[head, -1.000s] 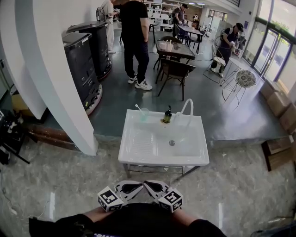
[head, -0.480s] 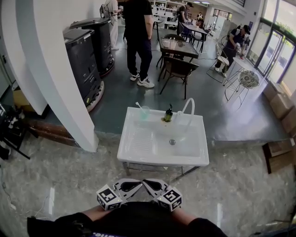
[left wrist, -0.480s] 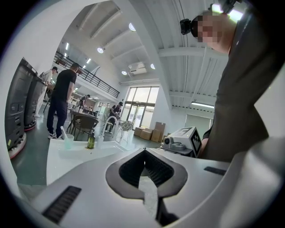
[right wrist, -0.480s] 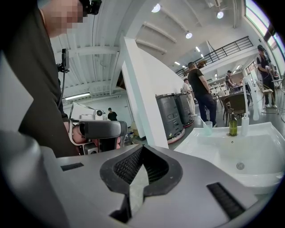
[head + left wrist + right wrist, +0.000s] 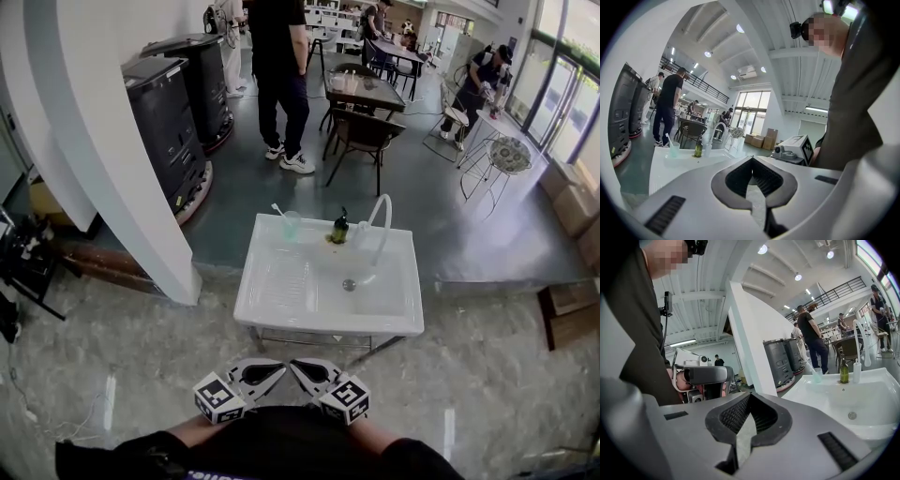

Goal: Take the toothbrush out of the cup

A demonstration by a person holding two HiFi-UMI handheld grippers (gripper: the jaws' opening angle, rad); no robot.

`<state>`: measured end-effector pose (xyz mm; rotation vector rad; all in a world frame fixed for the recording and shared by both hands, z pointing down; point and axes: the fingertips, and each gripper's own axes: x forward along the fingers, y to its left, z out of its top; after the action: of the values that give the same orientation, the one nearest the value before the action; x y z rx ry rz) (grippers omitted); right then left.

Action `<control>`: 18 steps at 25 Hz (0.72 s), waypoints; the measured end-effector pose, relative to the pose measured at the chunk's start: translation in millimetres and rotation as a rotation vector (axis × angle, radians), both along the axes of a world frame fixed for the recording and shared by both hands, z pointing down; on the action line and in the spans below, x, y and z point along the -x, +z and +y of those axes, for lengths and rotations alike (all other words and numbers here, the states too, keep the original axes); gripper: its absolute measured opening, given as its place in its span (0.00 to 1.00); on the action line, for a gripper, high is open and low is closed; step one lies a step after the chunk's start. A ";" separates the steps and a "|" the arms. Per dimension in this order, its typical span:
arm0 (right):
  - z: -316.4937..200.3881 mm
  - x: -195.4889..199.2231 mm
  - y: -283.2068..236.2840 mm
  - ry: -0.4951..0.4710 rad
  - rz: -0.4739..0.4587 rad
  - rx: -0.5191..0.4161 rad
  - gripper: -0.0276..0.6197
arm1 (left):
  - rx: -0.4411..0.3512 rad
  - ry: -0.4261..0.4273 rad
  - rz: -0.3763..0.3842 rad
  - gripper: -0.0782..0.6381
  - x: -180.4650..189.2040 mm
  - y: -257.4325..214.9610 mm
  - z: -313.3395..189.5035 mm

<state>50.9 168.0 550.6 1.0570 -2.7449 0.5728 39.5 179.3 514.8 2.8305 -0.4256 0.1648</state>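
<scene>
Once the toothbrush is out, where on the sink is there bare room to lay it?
The ribbed drainboard, left of the basin and in front of the cup, is bare; so is the basin around the drain. The back ledge is crowded: cup, bottle, faucet.

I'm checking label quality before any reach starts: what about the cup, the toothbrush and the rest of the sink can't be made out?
- Whether the cup holds water, and the toothbrush bristles: too small in the head view, and too far off in both gripper views.
- Bottle label: too small in every view.
- Sink near edge in the right gripper view: hidden behind the right gripper.
</scene>
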 end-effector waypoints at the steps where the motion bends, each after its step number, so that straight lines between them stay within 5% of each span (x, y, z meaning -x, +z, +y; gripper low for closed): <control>1: -0.3 -1.1 0.3 -0.005 0.000 -0.001 0.06 | 0.001 -0.004 -0.001 0.12 -1.4 -0.7 -0.6; 18: 6.6 -26.4 14.6 -0.102 -0.015 0.001 0.06 | 0.008 -0.086 -0.024 0.12 -31.6 6.1 4.0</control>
<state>77.4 174.5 565.2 0.9098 -2.7916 0.5685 71.0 183.3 520.9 2.7984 -0.5495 0.1836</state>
